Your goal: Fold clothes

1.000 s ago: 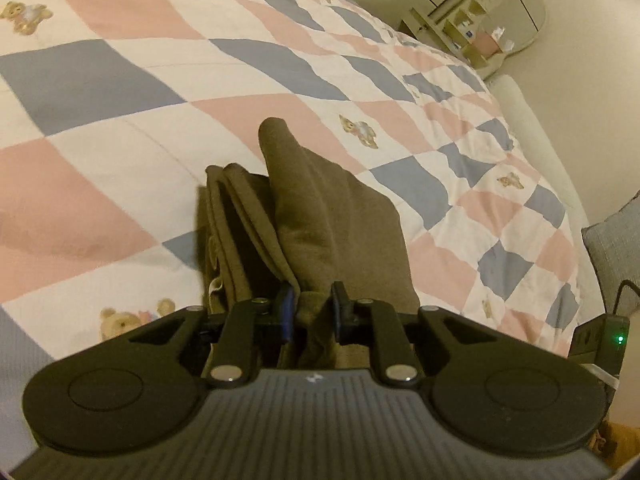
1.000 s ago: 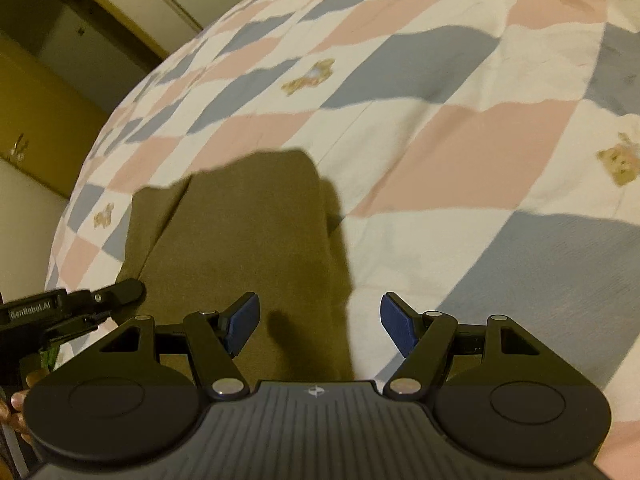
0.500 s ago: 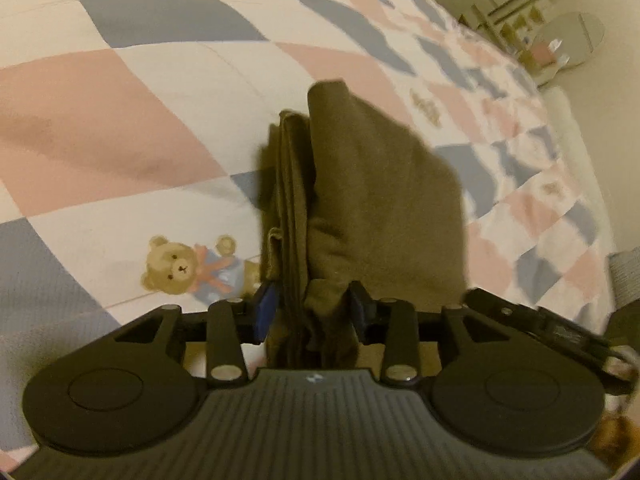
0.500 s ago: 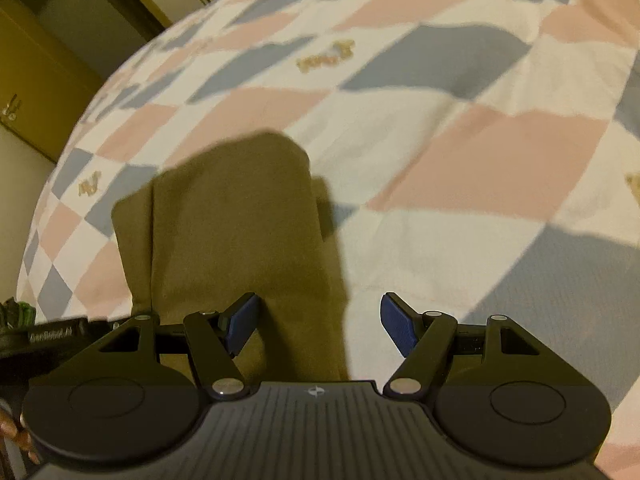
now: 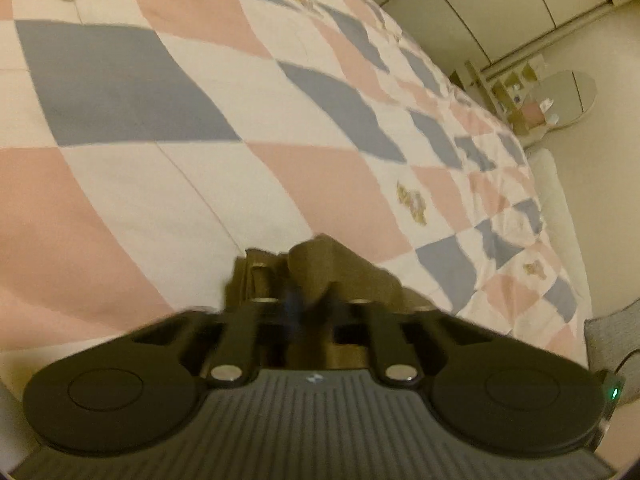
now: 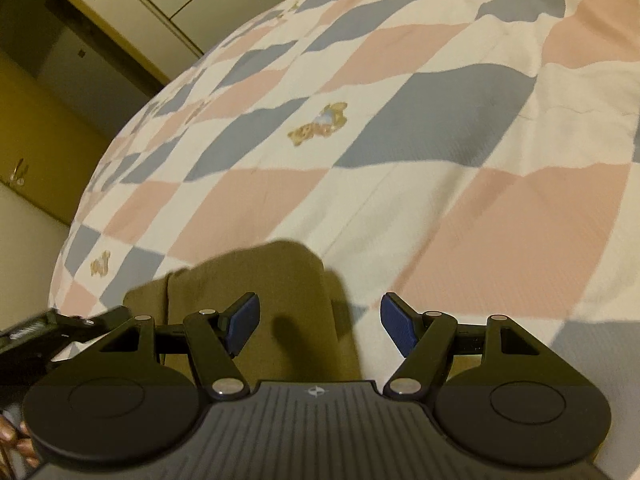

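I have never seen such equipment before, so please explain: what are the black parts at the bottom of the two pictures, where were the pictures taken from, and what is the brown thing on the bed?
No robot is here. A person holds a hand tool with two jaws in each hand, and a wide-angle camera on each tool looks forward along them. So each picture shows its own tool at the bottom edge.

One picture comes from the left gripper. Its jaws have just been closing and now pinch the folded olive-brown cloth garment.

The other comes from the right gripper. Its blue-padded jaws stand open above the same garment and grip nothing.

The garment lies on a quilted bedcover with pink, grey-blue and white diamonds and small teddy bears. Cupboard doors stand behind the bed.
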Motion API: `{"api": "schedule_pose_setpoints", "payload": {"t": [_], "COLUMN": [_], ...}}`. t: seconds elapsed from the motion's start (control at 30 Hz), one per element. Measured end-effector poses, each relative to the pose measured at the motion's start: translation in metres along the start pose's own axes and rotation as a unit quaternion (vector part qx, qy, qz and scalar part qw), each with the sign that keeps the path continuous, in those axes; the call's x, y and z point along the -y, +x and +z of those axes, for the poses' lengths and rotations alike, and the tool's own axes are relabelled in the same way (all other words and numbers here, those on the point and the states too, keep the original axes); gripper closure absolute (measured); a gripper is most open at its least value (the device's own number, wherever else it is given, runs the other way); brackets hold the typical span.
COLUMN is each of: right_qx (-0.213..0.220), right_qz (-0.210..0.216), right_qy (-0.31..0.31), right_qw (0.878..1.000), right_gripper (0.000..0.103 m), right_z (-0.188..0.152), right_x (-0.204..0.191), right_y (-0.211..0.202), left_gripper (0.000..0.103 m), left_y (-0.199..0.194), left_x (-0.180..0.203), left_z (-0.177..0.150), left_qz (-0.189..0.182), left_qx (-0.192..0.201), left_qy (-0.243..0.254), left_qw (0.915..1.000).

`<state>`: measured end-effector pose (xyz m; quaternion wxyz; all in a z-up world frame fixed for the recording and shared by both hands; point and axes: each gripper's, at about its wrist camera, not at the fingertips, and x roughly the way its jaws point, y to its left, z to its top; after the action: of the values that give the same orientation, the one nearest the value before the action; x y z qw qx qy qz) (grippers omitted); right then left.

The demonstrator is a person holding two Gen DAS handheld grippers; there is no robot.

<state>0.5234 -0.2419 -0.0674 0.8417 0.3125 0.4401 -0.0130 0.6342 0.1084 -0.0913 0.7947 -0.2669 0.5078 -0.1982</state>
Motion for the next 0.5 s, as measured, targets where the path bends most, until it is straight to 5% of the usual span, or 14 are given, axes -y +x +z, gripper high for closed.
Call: {"api": "schedule_pose_setpoints", "payload": {"t": [0.17,0.3,0.5], "right_qx": [-0.002,-0.016,-0.048], "right_qz": [0.005,0.008,-0.01], "right_qy": [0.017,-0.014,-0.046], "right_qw": [1.0,1.0,0.998], "right_gripper": [0.035,0.043,0.044], "right_z": [0.007,0.006,0.006], "right_x": [0.009,0.005,0.0], "right_y": [0.017,0.031,0.056], "left_gripper": [0.1,0.099,0.077], "left_y": [-0.023,-0.006,0.012], "left_x": [0.002,-0.019,-0.029], "left_z": [-0.014,-0.016,-0.017], "left_qz": [-0.014,0.032,0.084], "left_qx": [0.049,0.038,0.011], "left_qy": [0.023,0.022,0.034], "left_qw": [0.9984,0.9985,0.9958]}}
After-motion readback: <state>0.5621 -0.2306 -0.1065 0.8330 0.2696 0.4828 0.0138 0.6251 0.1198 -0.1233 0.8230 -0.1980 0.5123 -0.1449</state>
